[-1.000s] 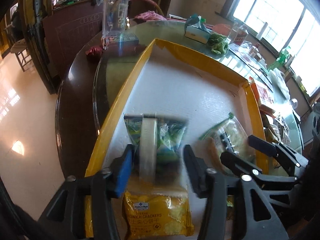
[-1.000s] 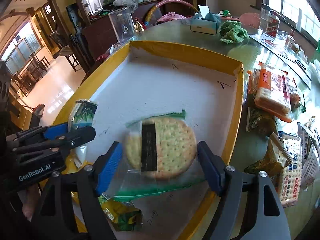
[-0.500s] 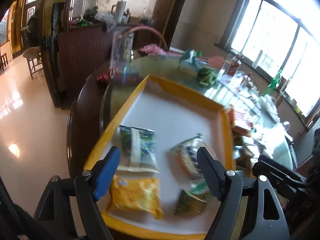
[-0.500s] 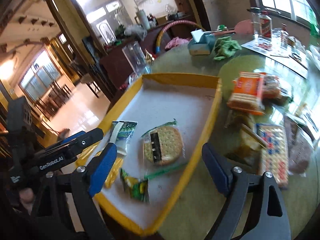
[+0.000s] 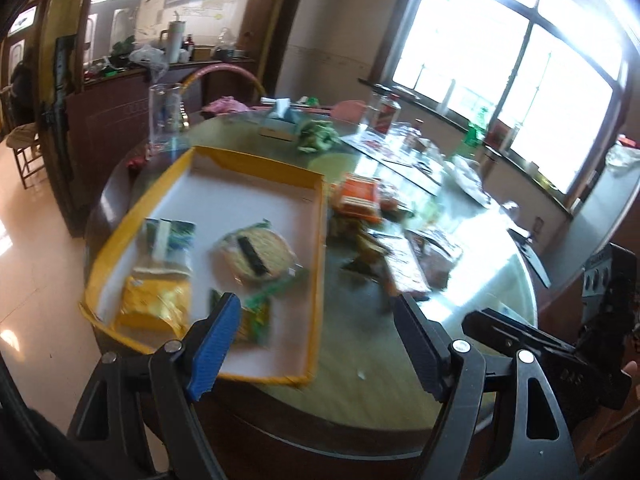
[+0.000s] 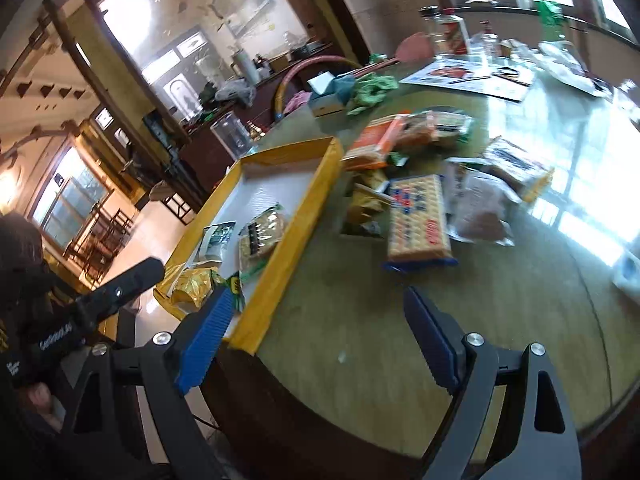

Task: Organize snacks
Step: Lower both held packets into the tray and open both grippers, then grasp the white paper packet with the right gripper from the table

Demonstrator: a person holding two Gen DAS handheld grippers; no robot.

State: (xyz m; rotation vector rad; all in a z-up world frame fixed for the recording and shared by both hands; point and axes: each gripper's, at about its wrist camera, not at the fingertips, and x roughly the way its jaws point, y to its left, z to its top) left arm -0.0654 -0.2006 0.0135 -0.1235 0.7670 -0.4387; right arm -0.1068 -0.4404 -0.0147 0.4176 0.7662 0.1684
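Note:
A yellow-rimmed tray [image 5: 320, 240] [image 6: 296, 220] sits on the round table and holds a round cracker pack [image 5: 256, 256], a green-white pack [image 5: 170, 238], a yellow cracker pack [image 5: 154, 300] and a small green packet [image 5: 256, 320]. A loose pile of snacks [image 6: 416, 216] lies right of the tray, with an orange pack [image 5: 358, 196]. My left gripper [image 5: 316, 340] is open and empty, pulled back above the tray's near edge. My right gripper [image 6: 316, 340] is open and empty above the table's near edge.
A tissue box [image 6: 326, 98], a green cloth [image 6: 370, 90], bottles [image 6: 448, 32] and papers [image 6: 472, 76] stand at the table's far side. A clear pitcher [image 5: 164, 114] stands beyond the tray. The table edge [image 6: 280, 412] drops to the floor on the left.
Both grippers have let go of their packs, opened and pulled back and up from the tray. The green-white pack and the round cracker pack now lie in the tray.

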